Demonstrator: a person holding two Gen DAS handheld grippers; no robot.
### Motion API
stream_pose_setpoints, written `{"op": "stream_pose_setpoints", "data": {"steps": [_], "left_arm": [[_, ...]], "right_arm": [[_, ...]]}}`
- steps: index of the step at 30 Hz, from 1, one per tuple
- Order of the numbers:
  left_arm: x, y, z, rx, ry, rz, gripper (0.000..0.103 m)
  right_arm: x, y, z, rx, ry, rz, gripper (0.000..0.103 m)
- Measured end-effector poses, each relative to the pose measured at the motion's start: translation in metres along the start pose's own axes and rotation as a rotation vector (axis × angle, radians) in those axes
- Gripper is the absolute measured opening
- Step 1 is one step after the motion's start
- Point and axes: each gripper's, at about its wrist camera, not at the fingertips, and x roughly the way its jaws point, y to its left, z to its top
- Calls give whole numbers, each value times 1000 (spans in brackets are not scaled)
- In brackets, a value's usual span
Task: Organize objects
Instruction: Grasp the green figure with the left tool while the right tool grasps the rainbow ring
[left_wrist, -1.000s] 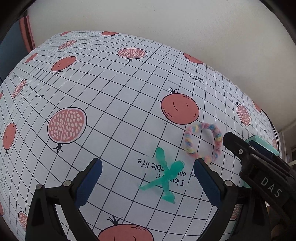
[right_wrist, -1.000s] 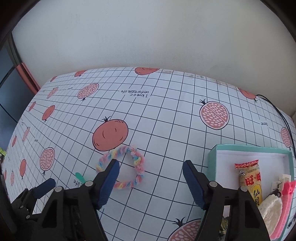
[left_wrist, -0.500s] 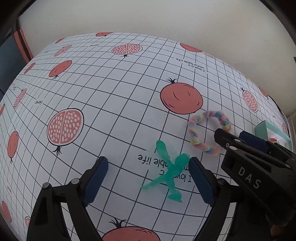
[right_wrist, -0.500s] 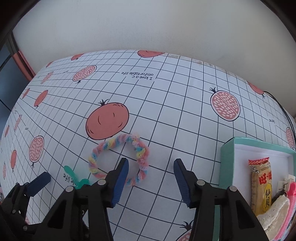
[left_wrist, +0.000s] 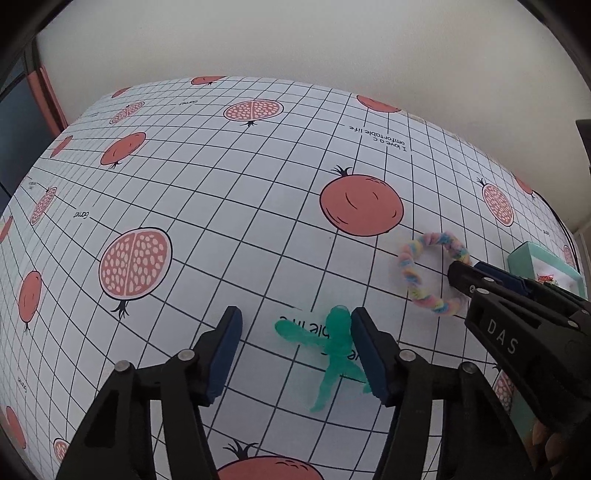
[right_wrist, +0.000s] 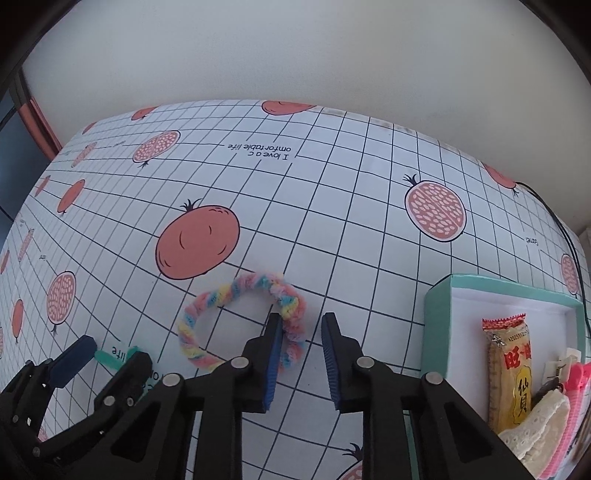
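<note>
Box (right_wrist: 437, 295) holds snack packet (right_wrist: 508, 369) (lace beside).

Ring (right_wrist: 240, 317) left of box (right_wrist: 436, 306) (figure (left_wrist: 332, 347) leftmost).

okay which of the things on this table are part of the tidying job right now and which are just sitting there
In play:
green figure, between the open left gripper fingers
pastel twisted ring, its right side between the open right gripper fingers
teal box, likely the destination

Just sitting there:
snack packet
lace piece
pink clip
pomegranate tablecloth
</note>
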Motion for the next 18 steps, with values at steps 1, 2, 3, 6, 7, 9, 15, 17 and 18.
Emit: {"op": "stream_pose_setpoints", "data": {"steps": [1,2,3,6,7,9,15,17,18], "left_arm": [[0,1,0,-6,-3,0,57],[-1,3,0,-13,-7,0,55],[-1,4,1,-18,-11,0,52],[-2,9,2,-37,-19,-4,43],[-2,11,2,-44,-21,-7,39],[-1,14,3,-57,-25,-17,37],[-3,18,2,-91,-30,-73,22],[-3,17,2,-95,-26,-85,19],[-3,17,2,-93,-27,-84,19]], "right_arm": [[0,-1,0,3,0,0,20],[0,-2,0,6,1,4,19],[0,-3,0,6,1,5,18],[0,-5,-1,2,3,7,16],[-1,-5,-1,1,5,7,13],[-1,-6,-1,2,6,5,11],[-2,-8,-2,-1,13,0,9],[-2,-8,-3,-2,13,-1,9],[-2,-8,-3,-2,13,0,9]]}}
